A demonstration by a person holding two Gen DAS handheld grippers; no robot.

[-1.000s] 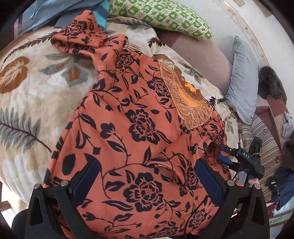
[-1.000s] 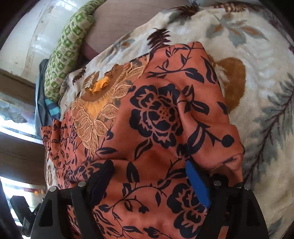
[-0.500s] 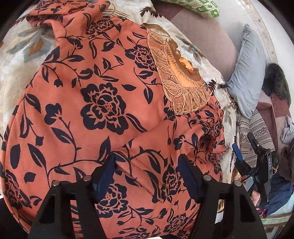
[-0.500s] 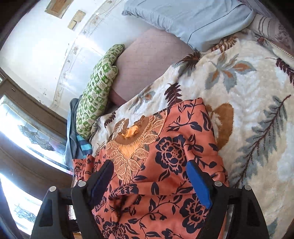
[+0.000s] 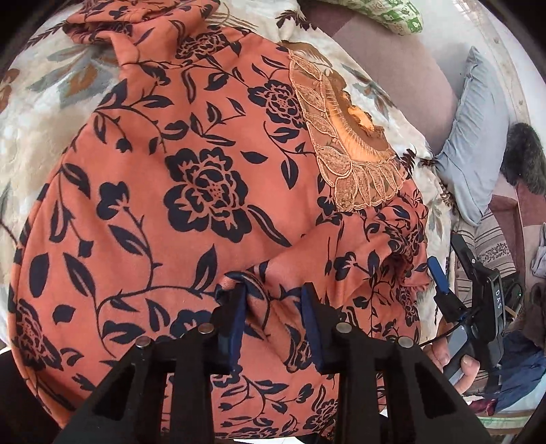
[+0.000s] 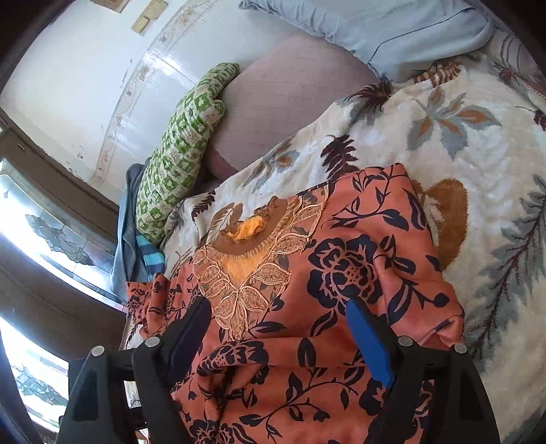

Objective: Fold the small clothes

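Observation:
An orange garment with dark blue flowers (image 5: 204, 191) lies spread on a floral blanket (image 5: 41, 102), its embroidered neck patch (image 5: 351, 160) toward the pillows. My left gripper (image 5: 273, 317) is shut on a raised fold of the garment near its near edge. The garment also shows in the right wrist view (image 6: 341, 273). My right gripper (image 6: 279, 328) is open over the garment's right side, with cloth lying between its wide-spread fingers. The right gripper also shows in the left wrist view (image 5: 454, 293) at the garment's right edge, held in a hand.
A green patterned pillow (image 6: 181, 150), a mauve bolster (image 6: 290, 102) and a light blue pillow (image 6: 375, 30) lie at the bed's head by a white wall. A window (image 6: 41, 239) is at the left. Striped cloth and clothes (image 5: 494, 252) lie right of the bed.
My left gripper has closed from wide open onto a fold of the garment. My right gripper has drawn back and tilted up, still open.

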